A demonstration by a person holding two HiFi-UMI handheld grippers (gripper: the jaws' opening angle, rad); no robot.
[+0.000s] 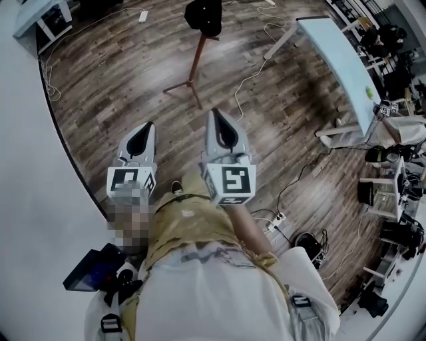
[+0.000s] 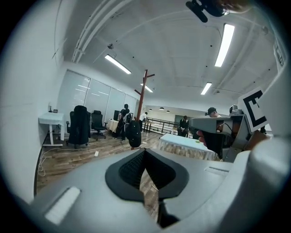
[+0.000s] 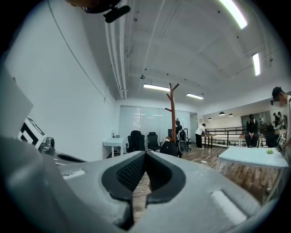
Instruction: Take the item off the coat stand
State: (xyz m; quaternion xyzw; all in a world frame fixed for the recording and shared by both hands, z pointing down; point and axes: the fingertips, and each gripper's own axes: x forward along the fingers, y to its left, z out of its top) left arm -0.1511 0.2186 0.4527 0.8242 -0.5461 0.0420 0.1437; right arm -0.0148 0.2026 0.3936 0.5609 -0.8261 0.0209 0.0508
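A brown wooden coat stand rises from the wood floor well ahead of me, with a black item hanging on it. In the left gripper view the coat stand is straight ahead and the black item hangs low on its pole. The right gripper view shows the coat stand with the black item at its lower part. My left gripper and right gripper are held side by side, both pointing at the stand from a distance. Both are shut and hold nothing.
A light blue table stands to the right of the stand. White cables trail over the floor, and a power strip lies near my right. Office chairs and a white desk stand at the far left. Several people are at the back.
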